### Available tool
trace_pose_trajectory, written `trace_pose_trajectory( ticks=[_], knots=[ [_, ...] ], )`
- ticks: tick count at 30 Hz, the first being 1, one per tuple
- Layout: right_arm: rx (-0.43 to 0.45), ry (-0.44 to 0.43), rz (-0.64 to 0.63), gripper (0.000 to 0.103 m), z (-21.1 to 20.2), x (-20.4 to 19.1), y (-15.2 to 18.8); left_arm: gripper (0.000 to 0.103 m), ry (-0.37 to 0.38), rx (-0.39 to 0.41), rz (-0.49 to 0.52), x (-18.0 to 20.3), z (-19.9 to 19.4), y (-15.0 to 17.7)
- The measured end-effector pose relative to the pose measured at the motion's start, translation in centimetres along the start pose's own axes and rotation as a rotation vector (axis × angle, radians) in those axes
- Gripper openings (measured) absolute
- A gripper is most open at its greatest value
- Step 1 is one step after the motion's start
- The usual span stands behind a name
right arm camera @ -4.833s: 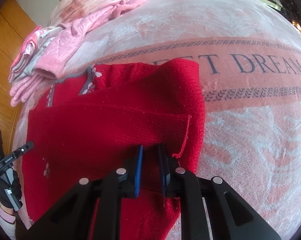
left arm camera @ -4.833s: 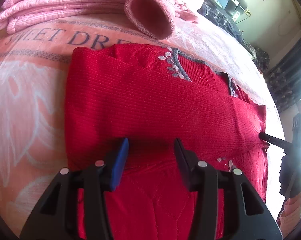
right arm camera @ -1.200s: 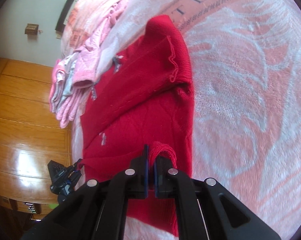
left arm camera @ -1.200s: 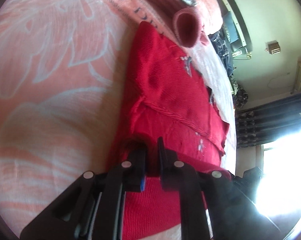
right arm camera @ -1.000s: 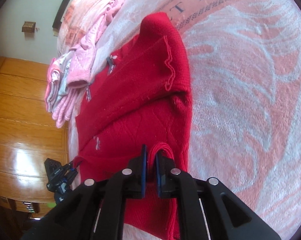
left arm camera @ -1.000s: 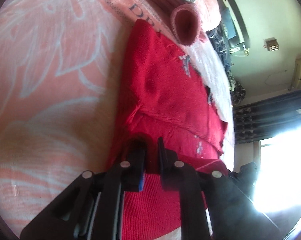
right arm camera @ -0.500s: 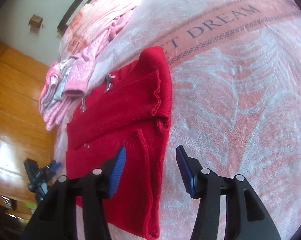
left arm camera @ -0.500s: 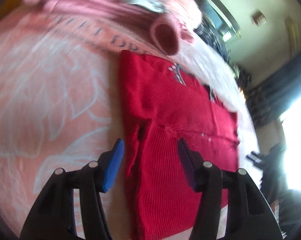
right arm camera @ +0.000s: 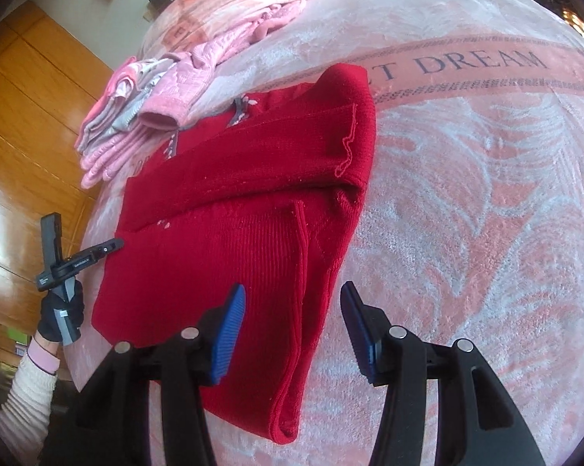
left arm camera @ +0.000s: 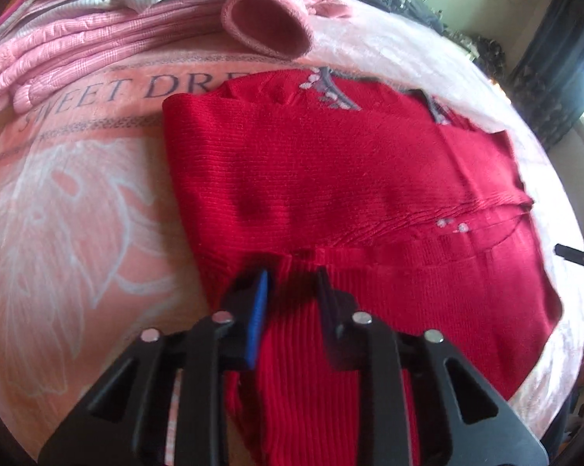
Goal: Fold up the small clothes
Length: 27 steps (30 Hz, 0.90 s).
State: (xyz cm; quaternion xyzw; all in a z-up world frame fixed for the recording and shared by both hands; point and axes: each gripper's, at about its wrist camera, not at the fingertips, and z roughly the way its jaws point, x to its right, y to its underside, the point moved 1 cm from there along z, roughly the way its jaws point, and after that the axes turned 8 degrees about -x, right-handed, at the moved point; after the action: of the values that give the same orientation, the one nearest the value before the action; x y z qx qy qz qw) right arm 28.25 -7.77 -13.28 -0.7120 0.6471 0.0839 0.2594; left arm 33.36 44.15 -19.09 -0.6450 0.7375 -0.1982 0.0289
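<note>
A red knitted sweater [left arm camera: 350, 178] lies folded on the pink blanket [left arm camera: 70, 209], collar at the far side and ribbed hem doubled over on top. My left gripper [left arm camera: 292, 283] is low over the near ribbed edge. Its fingers are half drawn together with a gap between them, and its blue pad [left arm camera: 259, 310] shows in full. In the right wrist view the sweater [right arm camera: 233, 202] spreads left of centre. My right gripper [right arm camera: 292, 291] is wide open, one pad over the sweater's right edge and the other over the blanket. The left gripper [right arm camera: 97, 250] touches the sweater's left edge.
A pile of pink and grey clothes [left arm camera: 97, 39] sits beyond the collar, also in the right wrist view [right arm camera: 156, 89]. The blanket [right arm camera: 466, 194] bears "SWEET DREAM" lettering. A wooden wardrobe [right arm camera: 28, 116] stands left of the bed. A gloved hand [right arm camera: 59, 310] holds the left gripper.
A second ago both grippers were shut on the sweater's hem; half a second ago both had let go. Since then the left has dropped onto the ribbed edge and narrowed; the right stays wide open.
</note>
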Motion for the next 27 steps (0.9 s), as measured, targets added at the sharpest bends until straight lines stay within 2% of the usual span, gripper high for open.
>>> trace_pose_trajectory(
  ticks=[4, 6, 8, 11, 12, 14, 16, 21, 23, 24, 25, 27],
  knots=[
    [-0.003, 0.017, -0.056, 0.052, 0.5, -1.0, -0.2, 0.007, 0.018, 0.02, -0.032, -0.4, -0.3, 0.1],
    [0.0, 0.038, -0.095, 0.052, 0.7, -1.7, -0.5, 0.006, 0.045, 0.044, -0.059, -0.9, -0.9, 0.3],
    [0.001, 0.062, -0.138, 0.052, 1.0, -2.5, -0.9, 0.006, 0.04, 0.051, -0.064, -1.1, -1.0, 0.4],
    [-0.005, 0.104, -0.205, 0.052, 1.8, -3.7, -1.9, 0.009, 0.026, 0.038, -0.058, -1.1, -0.5, 0.4],
    [-0.013, 0.123, -0.22, 0.052, 2.3, -4.0, -2.3, 0.014, 0.017, 0.036, -0.055, -1.0, -0.4, 0.4],
    [-0.034, 0.161, -0.237, 0.052, 3.5, -4.2, -3.3, 0.015, 0.004, 0.037, -0.047, -0.7, -0.3, 0.3],
    [-0.047, 0.19, -0.237, 0.052, 4.5, -4.1, -4.1, 0.023, 0.007, 0.034, -0.043, -0.4, -0.1, 0.2],
    [-0.071, 0.226, -0.225, 0.051, 6.7, -3.4, -5.5, 0.024, -0.011, 0.032, -0.031, -0.1, 0.3, 0.1],
    [-0.059, 0.243, -0.247, 0.037, 6.9, -3.8, -5.6, 0.017, 0.0, 0.043, -0.039, -0.3, 0.3, 0.2],
    [-0.054, 0.243, -0.273, 0.012, 6.9, -4.1, -5.5, 0.005, 0.007, 0.052, -0.041, -0.3, 0.2, 0.3],
    [-0.048, 0.251, -0.291, 0.005, 6.8, -4.5, -5.4, 0.005, 0.011, 0.061, -0.044, -0.3, 0.1, 0.4],
    [-0.003, 0.311, -0.345, 0.005, 6.2, -5.5, -4.6, 0.004, 0.018, 0.092, -0.062, -0.4, -0.4, 0.8]
  ],
)
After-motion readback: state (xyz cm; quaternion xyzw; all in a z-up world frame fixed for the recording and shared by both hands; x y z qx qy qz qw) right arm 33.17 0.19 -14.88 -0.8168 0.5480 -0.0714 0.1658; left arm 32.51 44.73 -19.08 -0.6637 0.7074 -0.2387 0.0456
